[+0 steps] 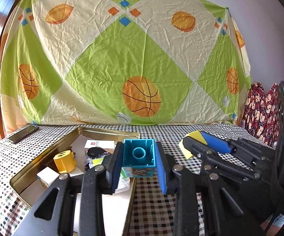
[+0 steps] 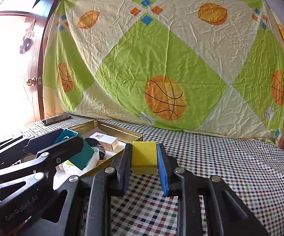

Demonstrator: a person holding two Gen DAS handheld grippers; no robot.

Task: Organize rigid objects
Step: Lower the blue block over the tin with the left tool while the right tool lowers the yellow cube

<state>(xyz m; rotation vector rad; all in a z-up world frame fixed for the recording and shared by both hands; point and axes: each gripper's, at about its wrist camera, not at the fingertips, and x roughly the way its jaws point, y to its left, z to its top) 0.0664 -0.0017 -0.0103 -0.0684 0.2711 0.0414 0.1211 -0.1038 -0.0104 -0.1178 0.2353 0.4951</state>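
Note:
My left gripper (image 1: 138, 153) is shut on a teal hollow toy block (image 1: 138, 154), open underside facing the camera, held over the right rim of the gold tin tray (image 1: 43, 157). My right gripper (image 2: 144, 155) is shut on a yellow block (image 2: 144, 153) above the checkered cloth, right of the tray (image 2: 122, 132). In the left wrist view the right gripper (image 1: 193, 143) and its yellow block (image 1: 195, 135) show at right. In the right wrist view the left gripper (image 2: 71, 145) with the teal block (image 2: 81, 155) shows at left.
The tray holds a yellow cylinder piece (image 1: 65, 161), a white cube (image 1: 47, 176), a small box (image 1: 99, 144), a dark object (image 1: 94, 151) and papers. A phone (image 1: 23, 134) lies at the table's back left. A basketball-print sheet (image 1: 138, 59) hangs behind. A door (image 2: 14, 59) stands at left.

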